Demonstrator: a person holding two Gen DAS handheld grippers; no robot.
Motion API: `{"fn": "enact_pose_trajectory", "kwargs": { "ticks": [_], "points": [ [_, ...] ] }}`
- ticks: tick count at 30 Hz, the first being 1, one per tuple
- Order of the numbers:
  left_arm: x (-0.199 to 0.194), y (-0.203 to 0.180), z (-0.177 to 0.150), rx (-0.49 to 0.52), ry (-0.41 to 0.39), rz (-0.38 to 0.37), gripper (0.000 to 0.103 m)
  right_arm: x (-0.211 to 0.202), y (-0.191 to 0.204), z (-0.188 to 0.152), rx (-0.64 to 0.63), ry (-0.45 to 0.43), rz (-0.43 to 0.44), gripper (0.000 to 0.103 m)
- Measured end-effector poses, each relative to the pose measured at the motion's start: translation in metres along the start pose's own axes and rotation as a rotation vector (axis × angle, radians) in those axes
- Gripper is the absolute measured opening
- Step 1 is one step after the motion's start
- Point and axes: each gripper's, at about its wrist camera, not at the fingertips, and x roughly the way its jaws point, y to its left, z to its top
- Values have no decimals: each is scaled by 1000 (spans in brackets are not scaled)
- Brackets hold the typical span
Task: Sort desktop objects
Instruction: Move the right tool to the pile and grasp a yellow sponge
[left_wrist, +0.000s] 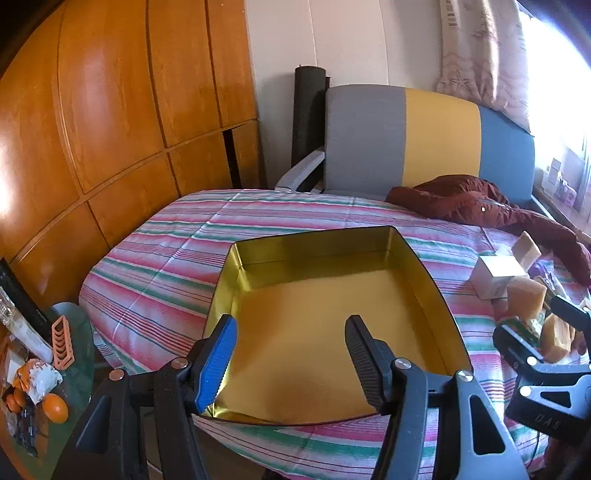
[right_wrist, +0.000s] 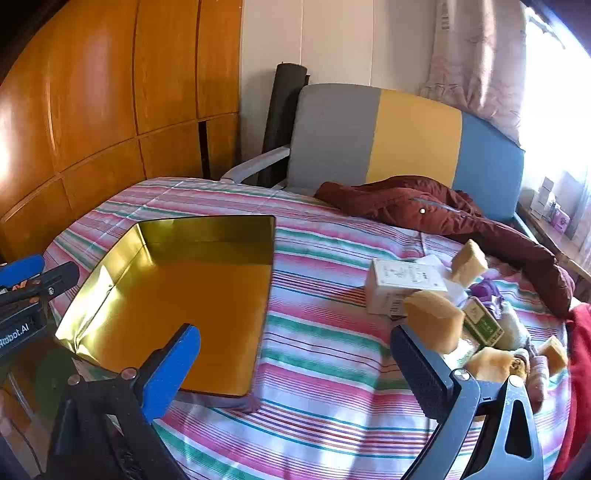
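An empty gold tin tray (left_wrist: 314, 247) (right_wrist: 207, 236) lies on the striped bedcover (right_wrist: 332, 258). My left gripper (left_wrist: 291, 325) hovers over the tray's near part, fingers apart with nothing between them. My right gripper (right_wrist: 295, 332) stands wide open over the cover, between the tray and a pile of objects. That pile holds a white box (right_wrist: 402, 288) (left_wrist: 498, 275), yellow sponge blocks (right_wrist: 436, 321), a green box (right_wrist: 484, 325) and something purple (right_wrist: 487, 288). The nearest sponge sits just beyond my right fingertip (right_wrist: 406, 343).
A maroon jacket (right_wrist: 443, 214) sprawls behind the pile. A grey, yellow and blue chair back (right_wrist: 369, 140) stands at the far edge, with wooden panels (left_wrist: 110, 110) to the left. A glass side table (left_wrist: 79, 339) at lower left carries oranges (left_wrist: 55, 406) and clutter.
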Motion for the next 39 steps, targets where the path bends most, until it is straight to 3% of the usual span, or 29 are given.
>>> {"fn": "enact_pose_trajectory", "kwargs": {
  "ticks": [10, 16, 24, 28, 30, 32, 37, 39],
  "points": [
    [1, -17, -2, 49, 15, -67, 62, -6, -41, -9, 63, 4, -22, 103],
    [6, -35, -1, 64, 47, -252, 62, -11, -82, -17, 126, 16, -54, 103],
    [0, -86, -4, 172, 56, -439, 62, -28, -169, -34, 280, 46, -154, 103],
    [6, -107, 1, 184, 106, -527, 62, -38, -206, -44, 328, 67, -210, 103],
    [12, -115, 3, 169, 140, -575, 67, -39, -226, -50, 378, 78, -218, 103],
    [18, -126, 6, 152, 187, -609, 75, -38, -240, -56, 408, 103, -169, 102],
    [35, -150, 13, 95, 310, -691, 75, -20, -246, -69, 418, 156, -72, 89],
    [41, -162, 17, 85, 345, -726, 75, -9, -238, -71, 400, 176, -54, 89]
  ]
}}
